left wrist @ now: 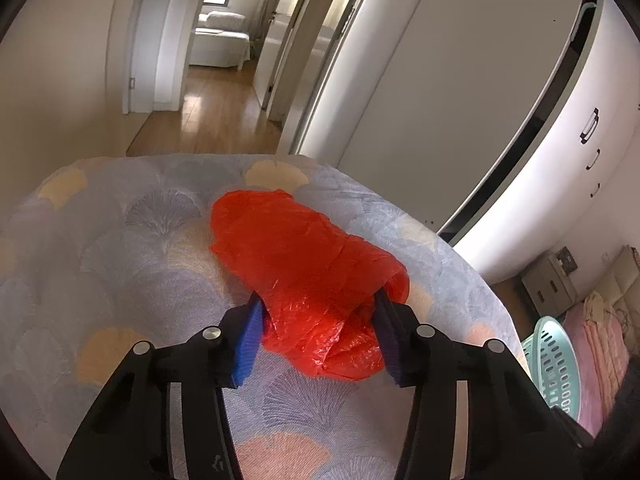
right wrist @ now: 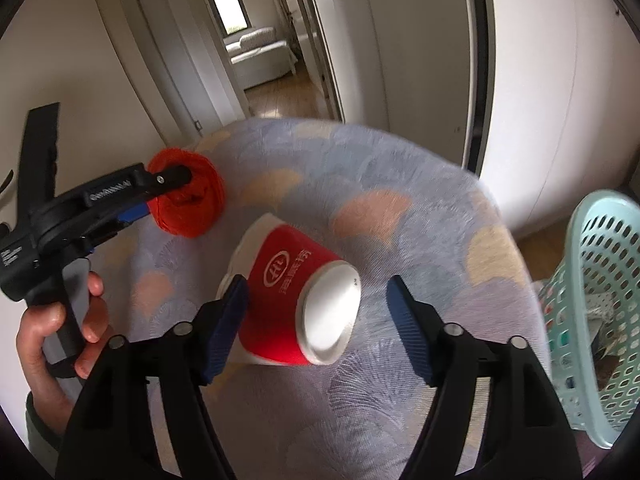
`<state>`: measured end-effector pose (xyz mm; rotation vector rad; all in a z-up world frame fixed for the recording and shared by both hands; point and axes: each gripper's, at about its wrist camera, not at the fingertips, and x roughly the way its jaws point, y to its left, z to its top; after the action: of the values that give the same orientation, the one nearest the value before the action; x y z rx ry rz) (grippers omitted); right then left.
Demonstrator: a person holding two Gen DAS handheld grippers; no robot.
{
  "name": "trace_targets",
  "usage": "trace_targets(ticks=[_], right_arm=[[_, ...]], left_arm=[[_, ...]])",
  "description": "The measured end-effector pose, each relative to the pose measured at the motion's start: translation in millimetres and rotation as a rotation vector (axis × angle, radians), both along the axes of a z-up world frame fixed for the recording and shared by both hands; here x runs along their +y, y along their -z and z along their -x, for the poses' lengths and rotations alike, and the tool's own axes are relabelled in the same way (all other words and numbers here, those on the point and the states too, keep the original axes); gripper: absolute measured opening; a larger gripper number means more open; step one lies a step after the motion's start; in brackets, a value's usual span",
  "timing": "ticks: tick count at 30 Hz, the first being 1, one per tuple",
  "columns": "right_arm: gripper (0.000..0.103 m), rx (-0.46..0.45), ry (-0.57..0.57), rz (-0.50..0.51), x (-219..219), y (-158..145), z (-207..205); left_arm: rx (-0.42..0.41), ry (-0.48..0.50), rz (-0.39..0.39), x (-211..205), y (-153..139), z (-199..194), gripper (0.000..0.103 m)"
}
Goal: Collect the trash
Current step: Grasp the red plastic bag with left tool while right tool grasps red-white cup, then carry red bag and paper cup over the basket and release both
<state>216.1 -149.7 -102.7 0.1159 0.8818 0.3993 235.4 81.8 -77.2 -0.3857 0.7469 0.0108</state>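
Observation:
A crumpled red plastic bag (left wrist: 296,248) lies on a quilted cover (left wrist: 140,240) patterned with fan shapes. My left gripper (left wrist: 318,300) is shut on the bag's near end, with a blue pad pressing in on each side. The right wrist view shows the same gripper (right wrist: 176,184) from the side, buried in the red bag (right wrist: 192,216), with a person's hand (right wrist: 52,328) on its handle. A red and white paper cup (right wrist: 288,264) lies on its side, base toward me. My right gripper (right wrist: 317,282) is open around it: the left pad is at the cup's wall and the right pad stands clear.
A pale green perforated basket (right wrist: 600,280) holding some items stands at the right of the cover's edge, also visible as the basket (left wrist: 556,360) in the left wrist view. White wardrobe doors (left wrist: 440,80) rise behind. A doorway opens onto a wood-floored hallway (left wrist: 216,112).

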Motion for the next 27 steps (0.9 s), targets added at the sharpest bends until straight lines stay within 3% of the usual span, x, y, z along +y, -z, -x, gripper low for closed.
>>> trace_targets(ticks=[4, 5, 11, 18, 27], right_arm=[[0.070, 0.035, -0.025, -0.017, 3.8, 5.7, -4.0], [0.061, 0.032, -0.035, -0.016, 4.7, 5.4, -3.0], [0.050, -0.013, -0.046, -0.011, 3.3, -1.4, 8.6], [0.048, -0.091, -0.012, 0.016, -7.6, -18.9, 29.6], [0.048, -0.170, 0.126, -0.020, -70.7, -58.3, 46.7]], left_arm=[[-0.013, 0.017, 0.000, -4.4, -1.4, -0.5, 0.041], [-0.016, 0.020, -0.003, -5.9, -1.6, -1.2, 0.040], [-0.038, 0.053, -0.020, -16.8, -6.8, 0.3, 0.038], [-0.091, 0.099, -0.044, -30.8, -22.4, 7.9, 0.037], [-0.170, 0.200, -0.068, -76.4, -51.9, 28.1, 0.037]])
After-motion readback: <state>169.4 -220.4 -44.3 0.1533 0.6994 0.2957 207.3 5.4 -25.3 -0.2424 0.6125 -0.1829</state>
